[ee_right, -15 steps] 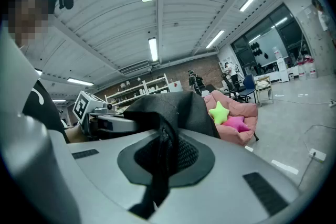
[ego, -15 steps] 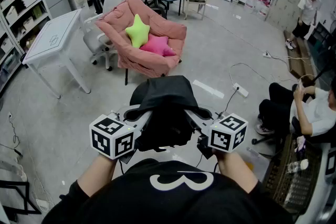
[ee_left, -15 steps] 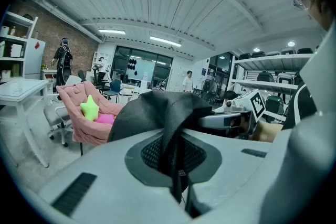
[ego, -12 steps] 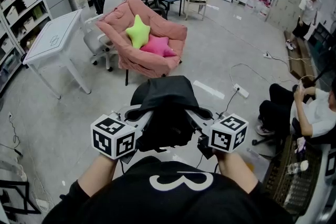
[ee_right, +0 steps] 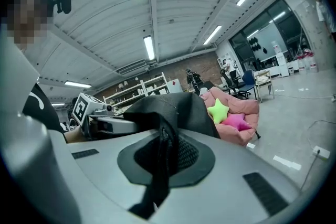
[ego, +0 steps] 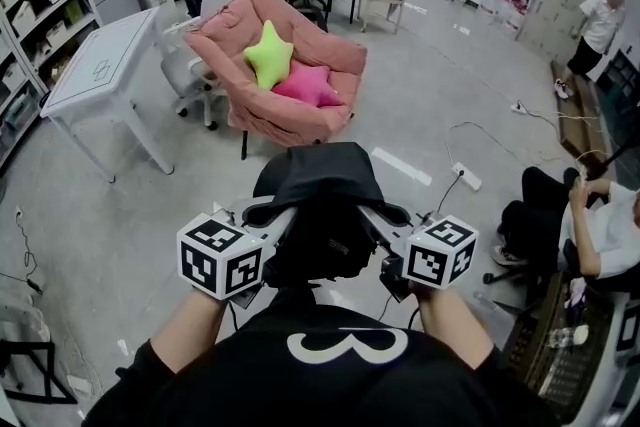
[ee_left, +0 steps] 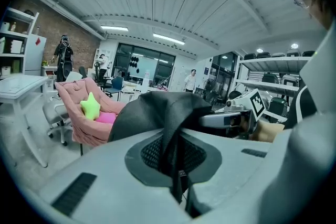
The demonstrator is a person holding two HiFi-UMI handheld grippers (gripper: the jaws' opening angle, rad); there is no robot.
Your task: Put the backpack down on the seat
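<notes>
We are holding the black backpack [ego: 320, 200] up in front of our chest, and it is hanging between the two grippers, clear of the grey floor [ego: 130, 205].

The left gripper [ee_left: 176, 170] is clenched on the left strap [ee_left: 169, 128]. The dark webbing is running down between its jaws, pinched at the ribbed pads, with a loose end trailing below. The right gripper [ee_right: 157, 170] is gripping the same way on its own side, with its jaws closed on the right strap [ee_right: 164, 139]. In both gripper views the bulk of the backpack is rising just beyond the jaws, and the other gripper's marker cube is showing past it.

The seat, a pink armchair [ego: 340, 65], is standing well apart from the backpack, farther ahead on the floor. A yellow-green star cushion [ego: 268, 55] and a pink star cushion [ego: 305, 85] are lying on it, touching each other. A white worktop [ego: 95, 75] is standing to the armchair's left. A seated person [ego: 585, 240] is showing at the right edge of the head view.
</notes>
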